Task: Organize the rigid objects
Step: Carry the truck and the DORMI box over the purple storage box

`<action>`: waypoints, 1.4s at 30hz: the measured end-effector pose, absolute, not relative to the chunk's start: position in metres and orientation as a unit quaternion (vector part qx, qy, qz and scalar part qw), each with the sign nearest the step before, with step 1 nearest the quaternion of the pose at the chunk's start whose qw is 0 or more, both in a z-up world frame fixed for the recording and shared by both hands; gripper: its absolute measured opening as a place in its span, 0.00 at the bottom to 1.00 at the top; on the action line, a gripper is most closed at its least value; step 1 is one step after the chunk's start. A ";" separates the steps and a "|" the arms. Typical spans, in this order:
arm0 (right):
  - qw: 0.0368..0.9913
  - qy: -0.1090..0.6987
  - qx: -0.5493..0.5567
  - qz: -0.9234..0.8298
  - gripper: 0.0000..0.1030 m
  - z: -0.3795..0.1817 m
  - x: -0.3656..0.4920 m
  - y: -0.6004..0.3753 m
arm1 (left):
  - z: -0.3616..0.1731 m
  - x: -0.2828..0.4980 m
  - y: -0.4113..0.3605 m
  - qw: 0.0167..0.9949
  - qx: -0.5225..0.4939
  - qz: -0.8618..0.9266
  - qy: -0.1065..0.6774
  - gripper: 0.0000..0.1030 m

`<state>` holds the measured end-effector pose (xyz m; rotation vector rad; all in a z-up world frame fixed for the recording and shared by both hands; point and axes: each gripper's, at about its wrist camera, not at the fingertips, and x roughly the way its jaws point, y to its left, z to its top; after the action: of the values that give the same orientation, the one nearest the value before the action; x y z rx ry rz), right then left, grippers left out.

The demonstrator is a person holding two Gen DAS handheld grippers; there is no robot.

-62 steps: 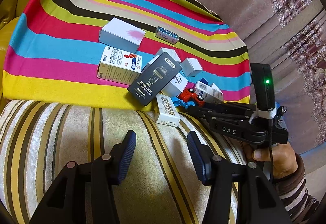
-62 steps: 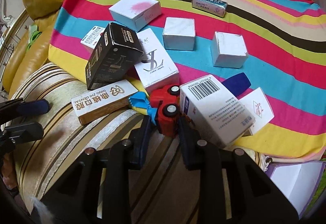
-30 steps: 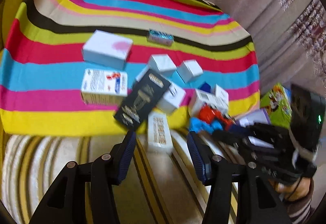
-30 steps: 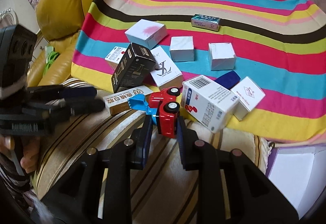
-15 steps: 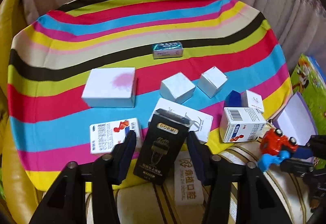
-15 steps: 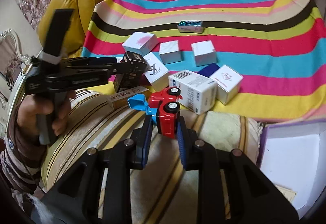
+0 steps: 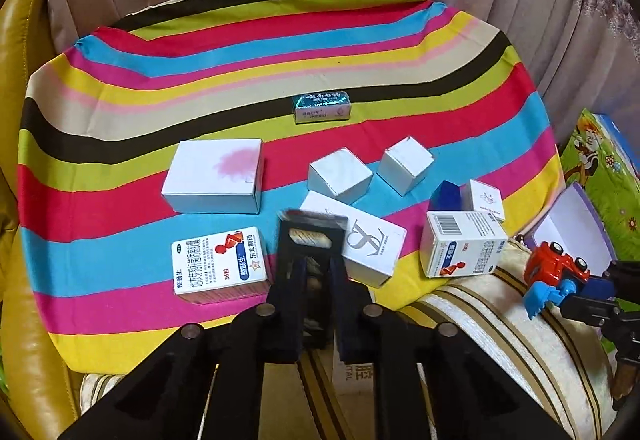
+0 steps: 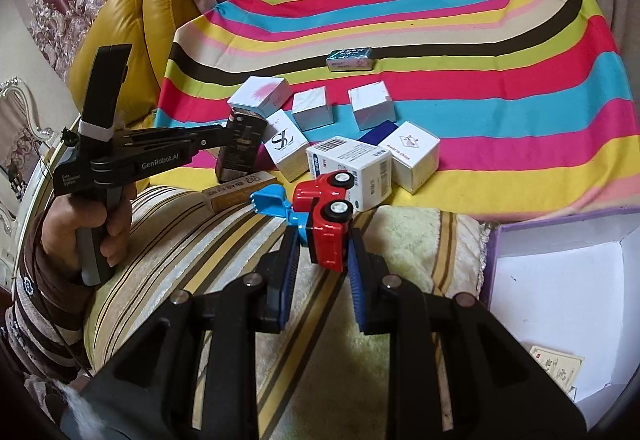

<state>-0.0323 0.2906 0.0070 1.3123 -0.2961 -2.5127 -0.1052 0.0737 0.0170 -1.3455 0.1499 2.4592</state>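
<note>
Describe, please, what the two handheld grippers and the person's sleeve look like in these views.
Both grippers are black, angular linkages with silver pivot pins and ribbed blue pads on their fingers. The left gripper, seen from the side, carries white "GenRobot.AI" lettering, a small white label near its rear, a tall black block banded with white tape, and a grey pistol handle. The sleeve is brown-and-beige striped knit.

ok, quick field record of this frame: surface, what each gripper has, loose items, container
surface: striped cloth on a sofa
left gripper: shut on black box
right gripper: shut on red toy truck, blue scoop forward
loose on cloth: teal box, pink-stained white box, two small white cubes, barcode box
container: open purple-edged box, to the truck's right in the right wrist view
</note>
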 end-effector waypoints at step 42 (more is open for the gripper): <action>0.053 -0.158 0.432 -0.886 0.27 0.008 0.003 0.368 | 0.072 -0.068 0.158 0.282 -0.424 0.861 0.022 0.40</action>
<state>0.0034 0.3676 0.0079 1.3131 -0.4799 -2.6946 -0.0681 0.1577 0.0715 -1.1349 0.0588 2.3054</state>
